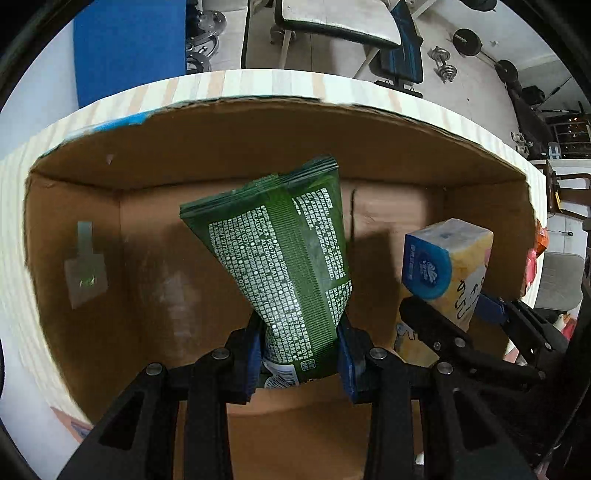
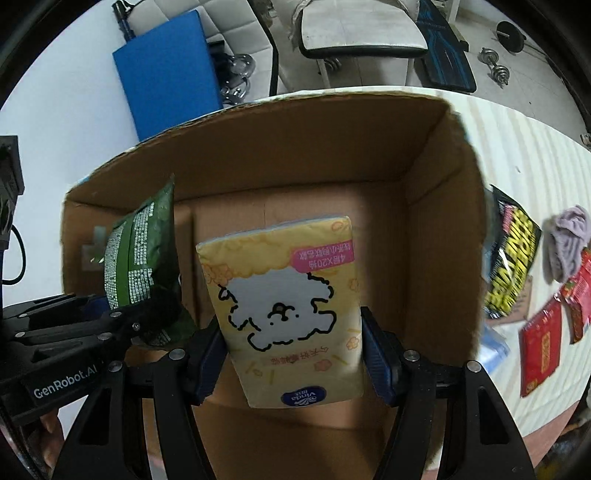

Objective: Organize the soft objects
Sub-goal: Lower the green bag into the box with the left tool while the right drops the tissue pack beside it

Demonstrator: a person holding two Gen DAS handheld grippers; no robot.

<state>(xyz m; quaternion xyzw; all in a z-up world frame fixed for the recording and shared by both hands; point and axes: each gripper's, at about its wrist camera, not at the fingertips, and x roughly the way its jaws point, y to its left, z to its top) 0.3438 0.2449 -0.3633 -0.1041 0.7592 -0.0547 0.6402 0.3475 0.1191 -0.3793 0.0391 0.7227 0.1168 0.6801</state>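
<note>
Black linkage arms fill the bottom of each wrist view. Between them, the left gripper (image 1: 301, 360) is clamped on the lower end of a green wipes pack (image 1: 284, 258); its blue pads squeeze the pack into a narrow waist. The pack's long axis runs away from the gripper, down into an open cardboard box (image 1: 229, 147), with the crimped far end pointing toward the box's far wall and leaning a little toward the left wall.

Beside it, the right gripper (image 2: 293, 354) is clamped on a yellow tissue pack (image 2: 284, 310) printed with a white cartoon dog. The pads press both long sides near the blue logo end. This pack also points lengthwise into the box, its far short edge aimed at the far wall. It hangs nearer the right wall, the green pack nearer the middle, the two apart.

Past the box's right wall, on a pale striped tablecloth (image 2: 517, 155), lie a black-and-yellow snack bag (image 2: 511, 258), a lilac cloth (image 2: 567, 240) and red packets (image 2: 541, 347). Beyond the table's far edge stand a blue mat (image 2: 166, 70) and a weight bench (image 2: 362, 33).
</note>
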